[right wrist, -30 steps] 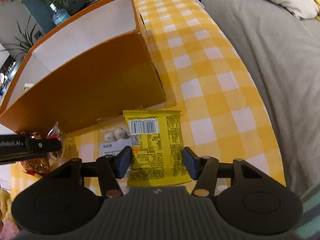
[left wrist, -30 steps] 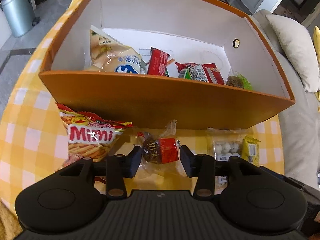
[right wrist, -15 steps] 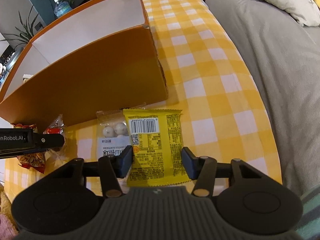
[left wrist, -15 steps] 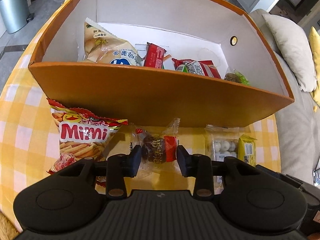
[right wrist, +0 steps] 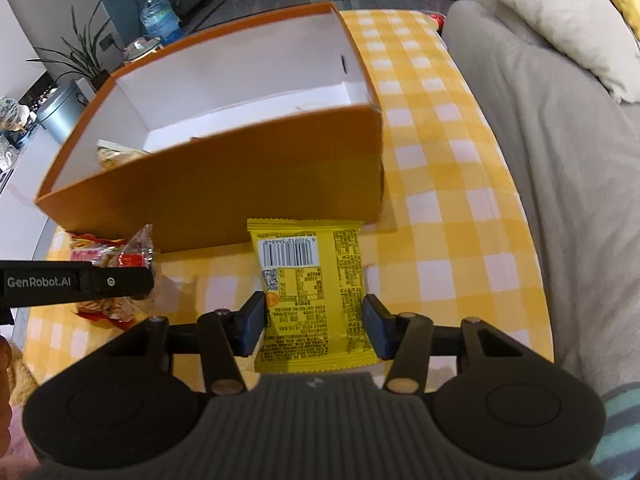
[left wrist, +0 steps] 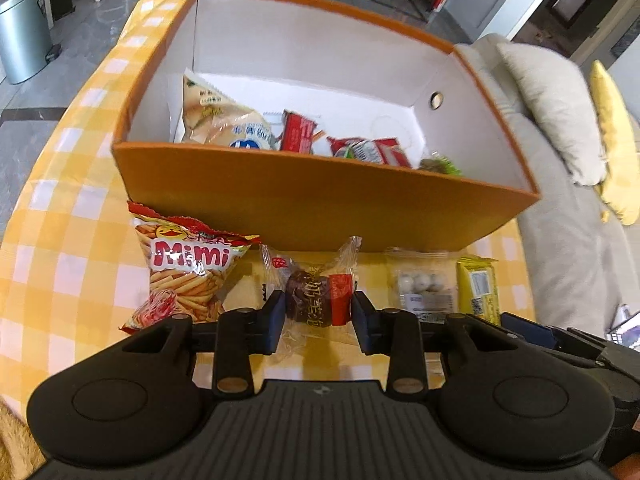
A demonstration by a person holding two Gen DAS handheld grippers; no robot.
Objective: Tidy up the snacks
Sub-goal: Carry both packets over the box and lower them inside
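An orange box (left wrist: pixel 320 204) with a white inside holds several snack packets (left wrist: pixel 296 136). My left gripper (left wrist: pixel 318 314) is shut on a clear-wrapped brown and red snack (left wrist: pixel 316 300), raised in front of the box's near wall. A Mimi fries bag (left wrist: pixel 188 268), a clear pack of white balls (left wrist: pixel 420 286) and a yellow packet (left wrist: pixel 478 286) lie on the cloth. My right gripper (right wrist: pixel 314 320) is shut on the yellow packet (right wrist: pixel 308 280), lifted before the box (right wrist: pixel 240 184). The left gripper's finger (right wrist: pixel 76 282) shows at the left.
A yellow checked tablecloth (right wrist: pixel 432 160) covers the table. A grey sofa (right wrist: pixel 560 160) with a beige cushion (left wrist: pixel 556 100) runs along the right edge. A metal bin (left wrist: pixel 22 36) stands on the floor far left.
Both grippers have closed on their snacks and lifted upward; the view into the box is now higher. The clear pack of white balls stayed on the cloth.
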